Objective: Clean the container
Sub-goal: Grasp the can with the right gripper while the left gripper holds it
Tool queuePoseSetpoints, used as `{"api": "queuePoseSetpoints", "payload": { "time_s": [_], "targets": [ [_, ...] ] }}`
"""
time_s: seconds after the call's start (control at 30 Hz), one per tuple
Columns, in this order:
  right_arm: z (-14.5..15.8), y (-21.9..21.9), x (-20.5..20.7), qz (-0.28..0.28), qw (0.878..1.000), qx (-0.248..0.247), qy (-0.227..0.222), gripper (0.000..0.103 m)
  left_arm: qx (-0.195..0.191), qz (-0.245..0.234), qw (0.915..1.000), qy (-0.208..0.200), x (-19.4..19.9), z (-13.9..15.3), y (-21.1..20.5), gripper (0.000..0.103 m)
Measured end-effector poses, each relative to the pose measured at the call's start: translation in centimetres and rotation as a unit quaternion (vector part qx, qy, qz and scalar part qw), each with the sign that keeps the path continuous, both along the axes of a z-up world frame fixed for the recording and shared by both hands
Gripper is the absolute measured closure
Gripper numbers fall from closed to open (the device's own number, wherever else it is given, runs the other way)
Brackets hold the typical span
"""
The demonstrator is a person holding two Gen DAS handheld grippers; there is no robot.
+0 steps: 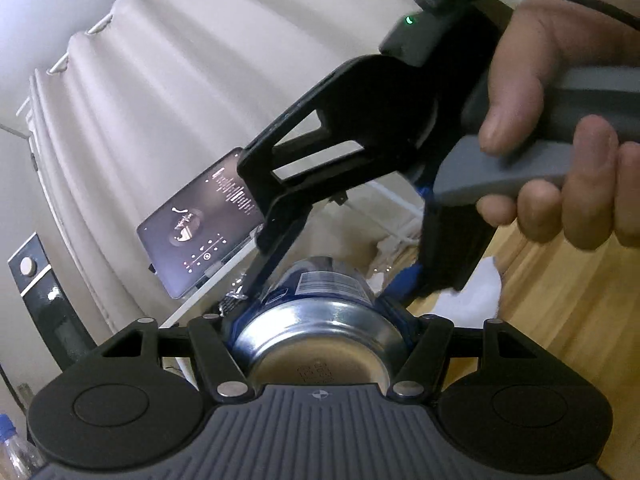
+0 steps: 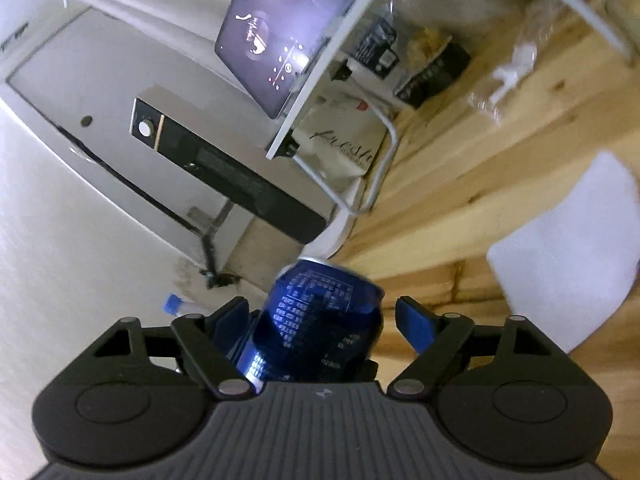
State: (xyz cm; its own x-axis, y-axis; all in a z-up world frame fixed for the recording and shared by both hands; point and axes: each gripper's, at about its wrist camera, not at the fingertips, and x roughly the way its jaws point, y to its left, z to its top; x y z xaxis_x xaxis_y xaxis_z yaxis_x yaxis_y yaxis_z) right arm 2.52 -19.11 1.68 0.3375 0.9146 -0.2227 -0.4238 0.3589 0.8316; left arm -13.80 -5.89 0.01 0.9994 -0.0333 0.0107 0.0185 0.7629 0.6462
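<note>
Left tongs (image 1: 320,312): clamped on the blue can (image 1: 320,320), pads pressed to both its sides, and the silver bottom faces straight into this camera.
Right tongs, seen from the left: black frame coming in above the can, one finger down on the can's upper left, the blue-padded one (image 1: 404,284) off its right side, so the jaws stand wide around it.
Hand (image 1: 560,128): bare, wrapped round the grey handle up and right of the can.
Tablet (image 1: 204,224): lit dark screen, up and left of the can, leaning on a white stand.
Table (image 1: 560,300): pale wood, right of the can, a white cloth (image 1: 476,292) lying just beyond the blue pad.

Right tongs (image 2: 324,320): spread wide, and there's a clear gap between the right pad and the can (image 2: 320,320); contact on the left pad I can't tell.
Can, from this side: printed label towards the lens, tilted, rim pointing away.
Cloth (image 2: 568,264): flat on the table (image 2: 460,184), right of the can.
Tablet (image 2: 288,28): well above the can.
Bottle cap (image 2: 173,304): blue, just left of the can.
</note>
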Motion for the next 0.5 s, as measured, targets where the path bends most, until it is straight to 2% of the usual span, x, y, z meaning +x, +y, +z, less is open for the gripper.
{"api": "queuePoseSetpoints", "payload": {
  "time_s": [0.03,0.07,0.1,0.17,0.2,0.23,0.3,0.37,0.4,0.43,0.47,0.5],
  "targets": [
    [-0.3,0.0,0.1,0.003,1.000,0.010,0.004,0.025,-0.020,0.000,0.9998,0.007,0.1,0.3,0.3,0.035],
    [-0.5,-0.1,0.3,0.006,1.000,0.020,0.007,0.031,-0.046,-0.001,0.9988,0.017,0.2,0.7,0.7,0.032],
    [-0.7,-0.2,0.3,0.007,1.000,0.027,0.004,0.031,-0.086,-0.006,0.9958,0.032,0.4,1.3,1.4,0.032],
    [-1.0,-0.5,0.4,0.008,0.999,0.040,-0.001,0.031,-0.179,-0.022,0.9814,0.065,0.8,2.5,3.0,0.031],
    [-1.1,-0.7,0.5,0.006,0.999,0.051,-0.007,0.031,-0.241,-0.036,0.9659,0.087,1.1,3.2,4.1,0.030],
    [-1.1,-1.0,0.6,0.003,0.998,0.062,-0.013,0.031,-0.309,-0.052,0.9433,0.109,1.4,3.7,5.4,0.028],
    [-1.4,-1.6,0.7,-0.008,0.995,0.091,-0.024,0.031,-0.433,-0.087,0.8855,0.145,2.0,4.1,7.9,0.028],
    [-1.7,-2.1,0.9,-0.017,0.991,0.128,-0.029,0.031,-0.524,-0.111,0.8285,0.164,2.5,3.8,9.9,0.028],
    [-1.9,-2.4,0.8,-0.023,0.989,0.146,-0.032,0.031,-0.560,-0.120,0.8030,0.164,2.7,3.5,10.6,0.028],
    [-2.2,-2.5,0.8,-0.027,0.986,0.162,-0.034,0.031,-0.585,-0.128,0.7852,0.159,2.6,3.3,11.0,0.028],
    [-2.5,-2.5,0.7,-0.030,0.984,0.175,-0.034,0.031,-0.594,-0.133,0.7782,0.153,2.6,3.2,11.1,0.028],
    [-2.8,-2.6,0.6,-0.033,0.981,0.189,-0.033,0.031,-0.595,-0.133,0.7794,0.145,2.4,3.2,11.1,0.028]
  ]
}}
